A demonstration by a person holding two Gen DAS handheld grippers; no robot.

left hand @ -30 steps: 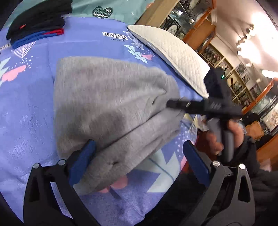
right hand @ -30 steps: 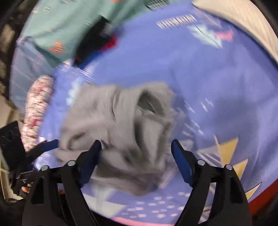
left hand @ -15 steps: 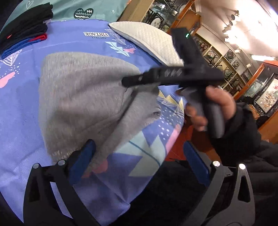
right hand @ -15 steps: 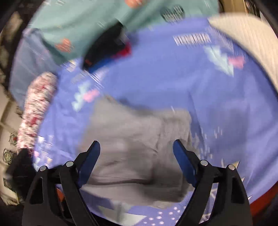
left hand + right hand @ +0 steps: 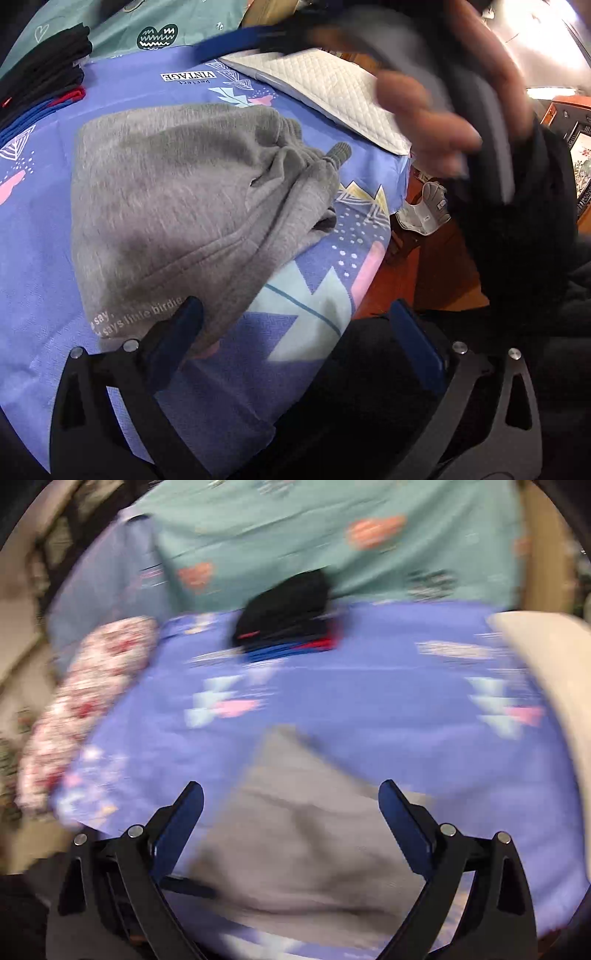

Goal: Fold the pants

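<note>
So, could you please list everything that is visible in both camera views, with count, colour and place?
pants: one, grey, folded, on the purple sheet in front of both grippers
sheet: one, purple with printed shapes, covers the surface
green cloth: one, with a printed pattern, behind the purple sheet
stack of clothes: one, black on top, blue and red below, far edge of the sheet
white pillow: one, quilted, right of the pants
flowered cloth: one roll, white and red, left edge, blurred
left gripper: black with blue pads, open, nothing held
right gripper: black with blue pads, jaws opening above the pants, nothing between them
right hand: one, blurred, dark sleeve, upper right of the left view
</note>
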